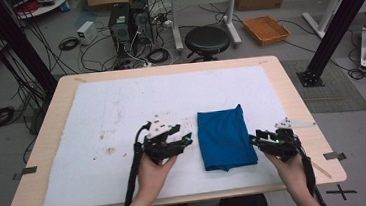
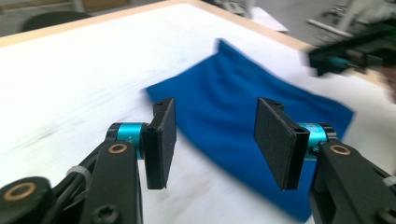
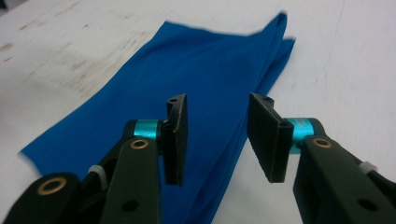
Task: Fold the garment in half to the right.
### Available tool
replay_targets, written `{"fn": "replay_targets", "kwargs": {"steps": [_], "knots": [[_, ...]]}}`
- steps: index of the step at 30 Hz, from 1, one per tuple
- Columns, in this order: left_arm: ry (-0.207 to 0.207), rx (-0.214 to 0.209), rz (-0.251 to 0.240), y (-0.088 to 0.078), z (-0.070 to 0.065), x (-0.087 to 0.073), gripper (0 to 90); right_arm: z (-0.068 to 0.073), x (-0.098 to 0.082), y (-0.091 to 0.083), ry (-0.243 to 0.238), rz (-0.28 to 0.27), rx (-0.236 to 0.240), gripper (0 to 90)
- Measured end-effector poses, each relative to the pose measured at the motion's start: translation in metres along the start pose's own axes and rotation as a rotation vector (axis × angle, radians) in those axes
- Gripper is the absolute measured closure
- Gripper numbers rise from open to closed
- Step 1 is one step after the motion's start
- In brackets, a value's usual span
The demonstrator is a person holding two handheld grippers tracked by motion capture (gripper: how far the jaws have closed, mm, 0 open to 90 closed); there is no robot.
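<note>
Blue cloth (image 1: 225,137) lies between both parted, empty tongs.

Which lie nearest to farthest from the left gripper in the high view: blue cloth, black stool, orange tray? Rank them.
Measured from the left gripper:
1. Blue cloth, folded on the table just to its right.
2. Black stool, on the floor beyond the table's far edge.
3. Orange tray, on the floor farther right of the stool.
</note>
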State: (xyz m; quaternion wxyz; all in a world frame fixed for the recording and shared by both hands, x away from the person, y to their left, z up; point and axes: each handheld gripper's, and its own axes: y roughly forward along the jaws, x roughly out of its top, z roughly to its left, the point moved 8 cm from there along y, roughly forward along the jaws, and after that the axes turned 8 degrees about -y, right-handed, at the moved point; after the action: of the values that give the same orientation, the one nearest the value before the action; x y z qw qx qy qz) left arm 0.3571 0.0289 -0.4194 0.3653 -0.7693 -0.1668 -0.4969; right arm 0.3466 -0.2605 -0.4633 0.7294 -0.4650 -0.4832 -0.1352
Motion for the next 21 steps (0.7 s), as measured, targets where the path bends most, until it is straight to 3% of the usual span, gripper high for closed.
{"fn": "replay_targets", "kwargs": {"steps": [6, 11, 16, 21], "knots": [[-0.044, 0.055, -0.013, -0.026, 0.033, -0.013, 47.8, 0.015, -0.029, -0.014, 0.029, 0.03, 0.02, 66.5], [-0.059, 0.081, -0.007, -0.036, 0.048, -0.023, 47.8, 0.016, -0.041, -0.01, 0.011, 0.074, 0.036, 89.9], [-0.09, 0.101, -0.012, -0.042, 0.063, -0.029, 47.8, 0.013, -0.045, -0.012, 0.006, 0.083, 0.015, 89.8], [-0.111, 0.117, -0.021, -0.045, 0.075, -0.034, 47.8, 0.003, -0.028, -0.013, 0.018, 0.041, -0.022, 73.8]]}}
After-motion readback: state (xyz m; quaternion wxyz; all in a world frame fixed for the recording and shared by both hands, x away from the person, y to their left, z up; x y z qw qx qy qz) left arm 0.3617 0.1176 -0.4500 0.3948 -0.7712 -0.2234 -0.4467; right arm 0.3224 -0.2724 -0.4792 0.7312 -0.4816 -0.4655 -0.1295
